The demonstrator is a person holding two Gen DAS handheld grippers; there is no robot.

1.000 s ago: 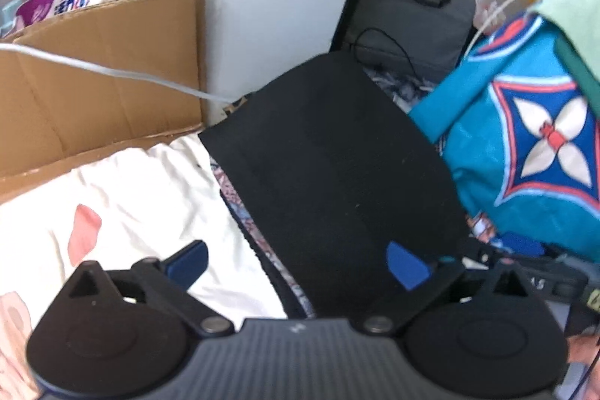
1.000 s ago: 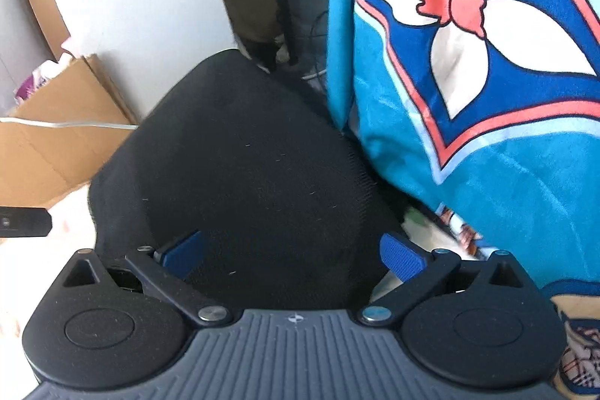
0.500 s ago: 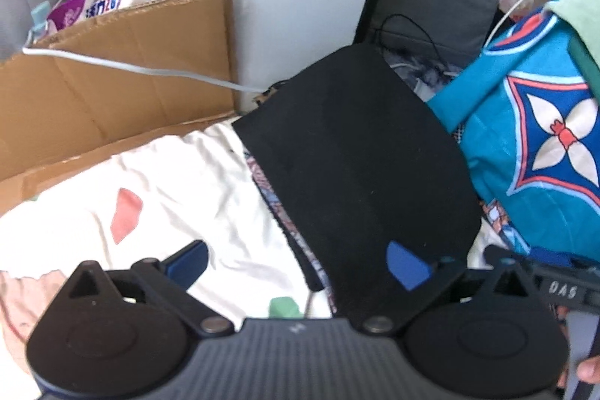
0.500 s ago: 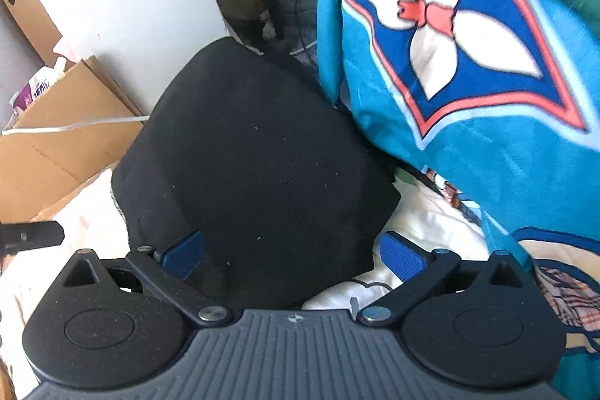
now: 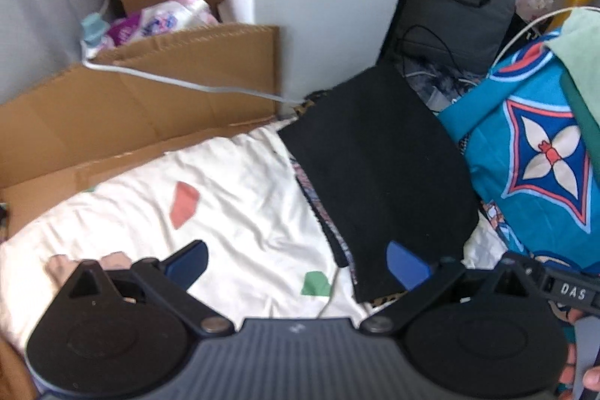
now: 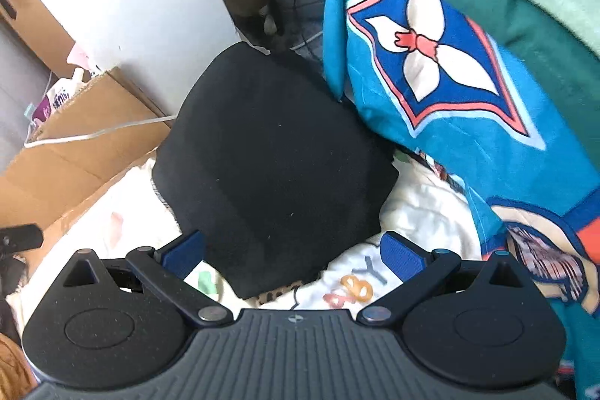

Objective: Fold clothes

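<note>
Left wrist: black garment (image 5: 378,171) edges free (apparently), bedsheet (image 5: 232,197) beside.

label "DAS" | black device (image 5: 562,289) | left wrist view

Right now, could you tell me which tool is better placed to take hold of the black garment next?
Probably the right tool: it is open, and the black garment sits centred between its fingers. The left tool, also open, looks mostly at the white bedsheet, with the garment off by one finger.

Both wrist views over black garment (image 5: 378,175)
</note>
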